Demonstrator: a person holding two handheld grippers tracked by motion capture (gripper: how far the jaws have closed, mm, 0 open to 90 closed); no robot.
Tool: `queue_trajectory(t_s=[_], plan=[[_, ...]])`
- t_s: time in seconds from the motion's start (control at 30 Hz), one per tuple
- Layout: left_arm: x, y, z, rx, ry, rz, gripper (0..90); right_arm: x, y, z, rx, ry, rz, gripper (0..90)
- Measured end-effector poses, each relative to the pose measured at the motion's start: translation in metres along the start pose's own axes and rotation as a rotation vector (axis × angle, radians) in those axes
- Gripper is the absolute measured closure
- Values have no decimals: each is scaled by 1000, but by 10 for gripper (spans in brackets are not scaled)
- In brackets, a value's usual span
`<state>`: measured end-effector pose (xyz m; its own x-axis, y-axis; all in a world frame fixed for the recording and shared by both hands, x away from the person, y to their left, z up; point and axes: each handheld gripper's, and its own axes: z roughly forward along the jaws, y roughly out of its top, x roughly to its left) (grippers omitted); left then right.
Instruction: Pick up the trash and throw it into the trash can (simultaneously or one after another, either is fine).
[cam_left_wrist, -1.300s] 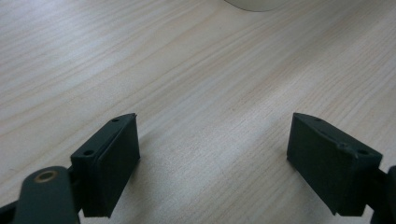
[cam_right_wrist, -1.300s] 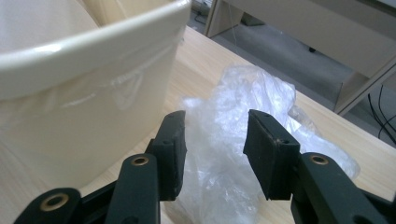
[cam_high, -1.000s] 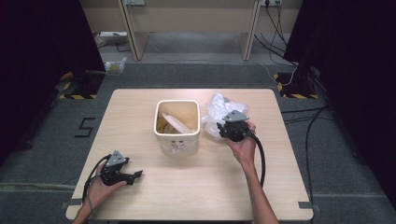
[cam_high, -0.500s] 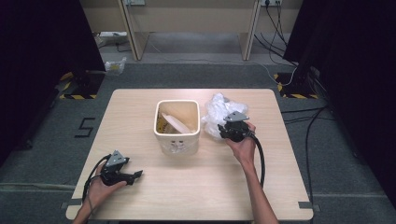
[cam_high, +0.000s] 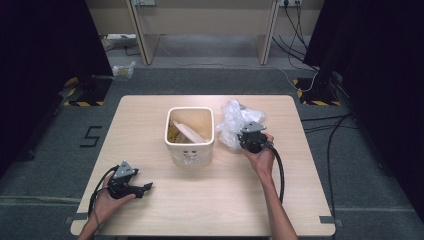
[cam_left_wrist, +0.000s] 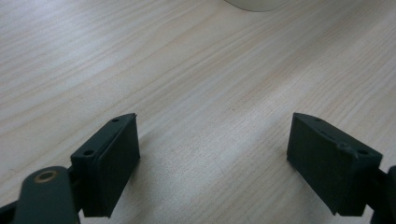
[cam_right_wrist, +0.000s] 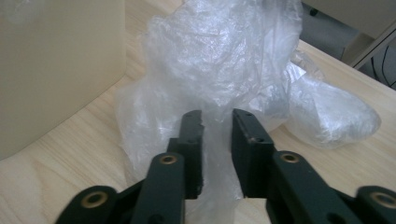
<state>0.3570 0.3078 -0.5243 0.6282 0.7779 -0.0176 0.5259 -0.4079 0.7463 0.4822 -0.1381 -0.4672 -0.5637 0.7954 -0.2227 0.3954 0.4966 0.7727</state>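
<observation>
In cream bin (cam_high: 190, 145), yellow scraps (cam_high: 181, 133), white wrapper (cam_high: 189, 132)

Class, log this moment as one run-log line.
right gripper: jaws just closing on plastic bag | left gripper: open over table | bin: upright

The table (cam_high: 210, 200) is pale wood-look board, matt, with a fine straight grain that shows close up under the left gripper (cam_left_wrist: 212, 154). That gripper's jaws are black matt plastic, smooth-faced, with a brass-coloured pin at the hinge; the right gripper (cam_right_wrist: 217, 140) is made the same, with brass-looking rivets along its arms. The bag (cam_right_wrist: 224, 60) is thin clear plastic film, crumpled and glossy, whitish where the folds pile up. The bin (cam_high: 190, 145) looks like smooth cream plastic with a soft sheen. Each gripper carries a grey, dull metal-looking plate on top. The floor (cam_high: 350, 165) is grey carpet, rough and matt.
</observation>
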Motion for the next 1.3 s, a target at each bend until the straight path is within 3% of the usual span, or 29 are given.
queue_trajectory(t_s=[0.2, 0.63, 0.87, 1.3], plan=[[0, 0, 0, 0, 0, 0, 161, 1, 5, -9, -32, -7, -34, 879], [0, 0, 0, 0, 0, 0, 161, 4, 16, -27, -86, 28, -52, 883], [0, 0, 0, 0, 0, 0, 160, 4, 17, -29, -81, 31, -86, 881], [0, 0, 0, 0, 0, 0, 161, 8, 17, -29, -56, 57, -93, 879]])
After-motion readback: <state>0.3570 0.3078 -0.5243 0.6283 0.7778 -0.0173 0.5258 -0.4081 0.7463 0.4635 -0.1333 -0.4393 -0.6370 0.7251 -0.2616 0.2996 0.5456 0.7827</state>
